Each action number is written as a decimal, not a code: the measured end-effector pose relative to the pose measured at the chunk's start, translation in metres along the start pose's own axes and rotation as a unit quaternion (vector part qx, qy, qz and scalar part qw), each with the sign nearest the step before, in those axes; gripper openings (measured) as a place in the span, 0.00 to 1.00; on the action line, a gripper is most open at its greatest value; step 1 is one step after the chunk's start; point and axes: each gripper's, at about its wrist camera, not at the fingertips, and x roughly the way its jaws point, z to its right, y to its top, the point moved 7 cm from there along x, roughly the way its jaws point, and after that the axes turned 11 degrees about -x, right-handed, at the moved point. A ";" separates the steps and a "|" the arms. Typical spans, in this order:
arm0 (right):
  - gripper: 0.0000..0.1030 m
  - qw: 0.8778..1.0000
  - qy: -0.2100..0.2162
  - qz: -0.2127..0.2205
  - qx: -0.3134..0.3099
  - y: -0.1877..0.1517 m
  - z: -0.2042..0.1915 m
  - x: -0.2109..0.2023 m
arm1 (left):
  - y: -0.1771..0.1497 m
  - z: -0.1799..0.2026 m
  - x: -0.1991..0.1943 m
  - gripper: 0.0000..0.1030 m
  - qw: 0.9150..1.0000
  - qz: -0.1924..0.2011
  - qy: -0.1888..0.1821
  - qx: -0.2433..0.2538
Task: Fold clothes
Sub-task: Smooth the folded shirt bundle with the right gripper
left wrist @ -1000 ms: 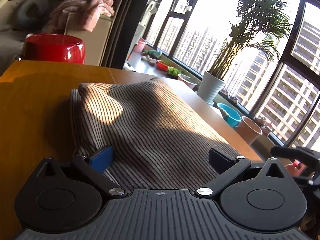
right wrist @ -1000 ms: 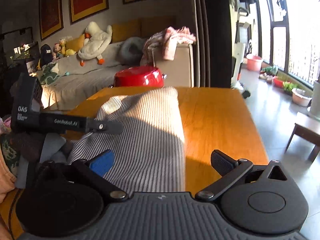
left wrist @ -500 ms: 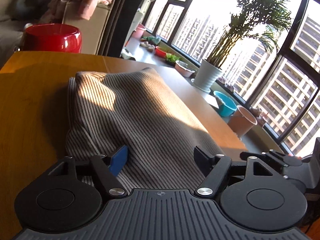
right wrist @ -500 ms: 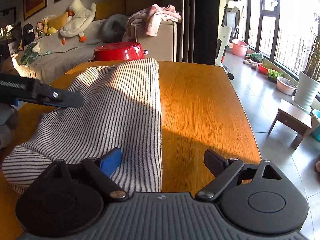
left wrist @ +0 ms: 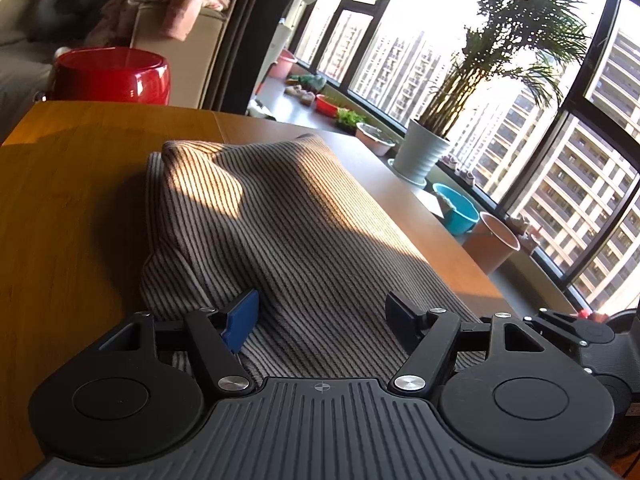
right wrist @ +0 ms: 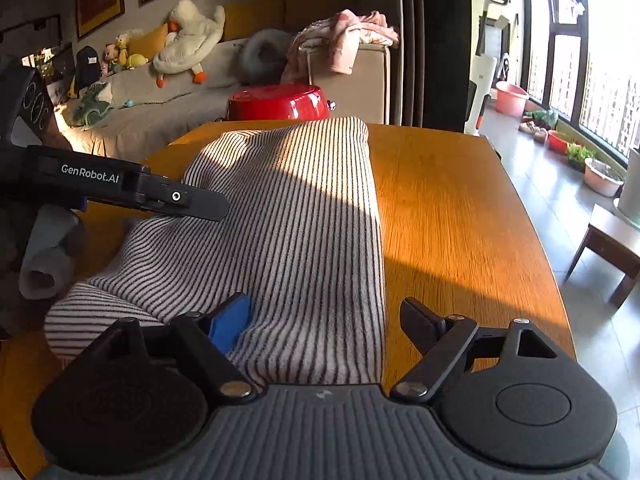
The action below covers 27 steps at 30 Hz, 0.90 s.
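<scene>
Left tongs (left wrist: 322,312) open, fingers spread wide and straddling the near edge of the striped garment (left wrist: 280,232), blue pad (left wrist: 240,320) touching or just beside the cloth at 9 o'clock, nothing pinched. Garment lies as a long folded strip on the wooden worktop (left wrist: 60,200), running from 6 toward 12 o'clock, its left edge puffy and doubled. Right tongs (right wrist: 326,322) also open, over the near right corner of the strip, blue pad on fabric, black finger (right wrist: 420,322) out over bare wood at 3 o'clock. Likely step: take both near corners for the next fold. Do it well: close on all layers at the hem, both sides level, lift together, carry toward 12 o'clock, keep edges aligned. Red pot (right wrist: 280,102) sits beyond the far end, well apart.
</scene>
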 end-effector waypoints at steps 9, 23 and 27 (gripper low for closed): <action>0.81 0.999 0.007 0.012 -0.040 0.007 -0.017 -0.020 | 0.006 -0.005 -0.003 0.85 0.999 -0.002 0.030 -0.017; 0.81 0.995 0.026 0.016 -0.093 0.014 -0.043 -0.017 | 0.003 -0.024 -0.021 0.91 0.997 0.002 0.058 -0.051; 0.81 0.993 0.029 0.043 -0.103 0.030 -0.046 -0.027 | 0.002 -0.027 -0.023 0.92 0.997 0.002 0.061 -0.056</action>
